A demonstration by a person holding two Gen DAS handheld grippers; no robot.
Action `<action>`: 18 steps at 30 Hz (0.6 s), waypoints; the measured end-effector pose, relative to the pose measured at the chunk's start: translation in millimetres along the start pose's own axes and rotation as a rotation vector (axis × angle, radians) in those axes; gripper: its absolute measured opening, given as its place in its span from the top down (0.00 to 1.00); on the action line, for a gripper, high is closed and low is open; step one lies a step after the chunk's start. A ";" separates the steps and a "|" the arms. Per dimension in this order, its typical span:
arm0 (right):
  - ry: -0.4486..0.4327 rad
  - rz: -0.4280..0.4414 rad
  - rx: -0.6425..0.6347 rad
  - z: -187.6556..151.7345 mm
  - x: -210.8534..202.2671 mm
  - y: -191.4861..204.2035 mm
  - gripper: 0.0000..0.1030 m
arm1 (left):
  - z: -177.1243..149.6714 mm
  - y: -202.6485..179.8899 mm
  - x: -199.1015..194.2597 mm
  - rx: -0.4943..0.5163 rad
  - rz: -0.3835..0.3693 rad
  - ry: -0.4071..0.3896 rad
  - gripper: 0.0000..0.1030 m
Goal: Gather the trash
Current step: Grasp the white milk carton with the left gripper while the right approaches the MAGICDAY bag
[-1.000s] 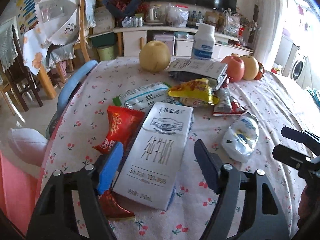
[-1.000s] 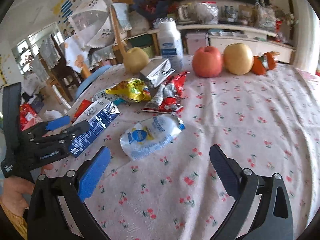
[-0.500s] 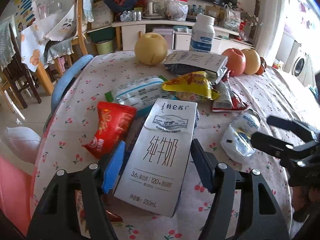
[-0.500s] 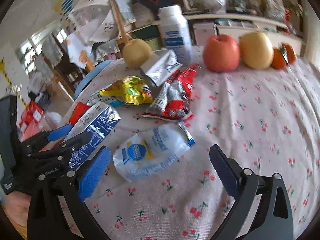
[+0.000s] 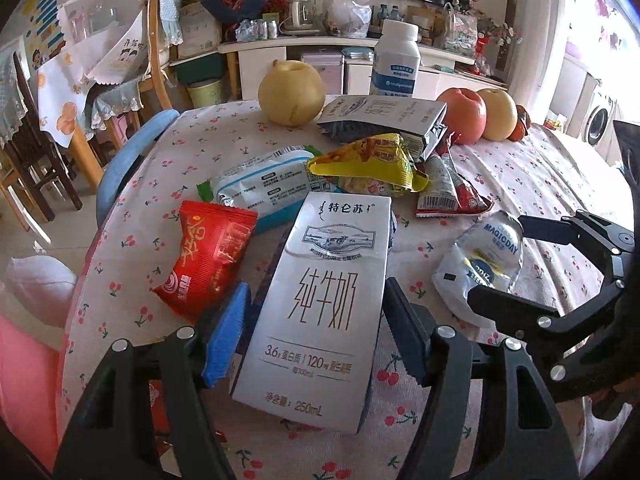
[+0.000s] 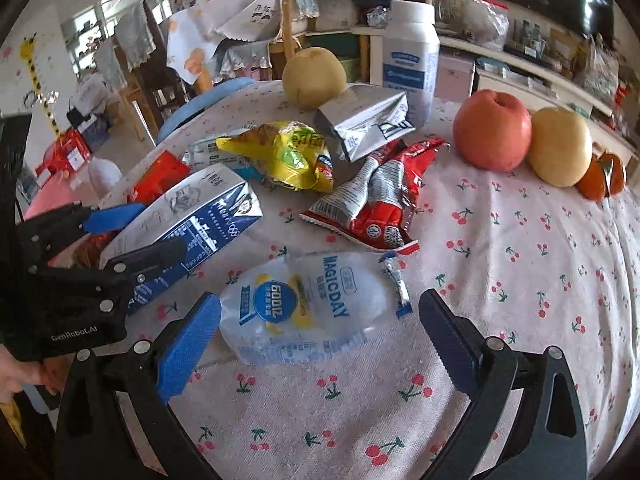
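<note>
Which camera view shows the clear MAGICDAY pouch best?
The right wrist view: the MAGICDAY pouch lies whole and close, between the open fingers of the right gripper, with its print readable. In the left wrist view the pouch sits at the side, smaller, partly hidden by the right gripper.
</note>
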State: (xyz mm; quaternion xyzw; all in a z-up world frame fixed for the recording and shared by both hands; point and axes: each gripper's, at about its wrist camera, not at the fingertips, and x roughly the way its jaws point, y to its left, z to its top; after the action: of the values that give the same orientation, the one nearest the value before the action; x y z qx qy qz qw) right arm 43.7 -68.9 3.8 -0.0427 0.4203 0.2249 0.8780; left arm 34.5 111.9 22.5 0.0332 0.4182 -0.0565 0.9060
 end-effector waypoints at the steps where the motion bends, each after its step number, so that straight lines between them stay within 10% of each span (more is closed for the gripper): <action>1: -0.004 -0.008 -0.005 0.1 -0.9 0.9 0.05 | 0.2 0.6 0.0 -0.002 -0.001 0.000 0.34; 18: 0.016 0.017 -0.031 0.9 3.7 3.9 0.05 | -6.6 -7.1 10.8 0.009 -0.016 0.045 0.36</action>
State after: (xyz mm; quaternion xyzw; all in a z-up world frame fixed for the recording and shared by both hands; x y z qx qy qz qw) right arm 44.7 -63.9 2.1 -0.0545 0.4243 0.2385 0.8718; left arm 35.7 104.7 9.9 0.0353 0.4384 -0.0646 0.8958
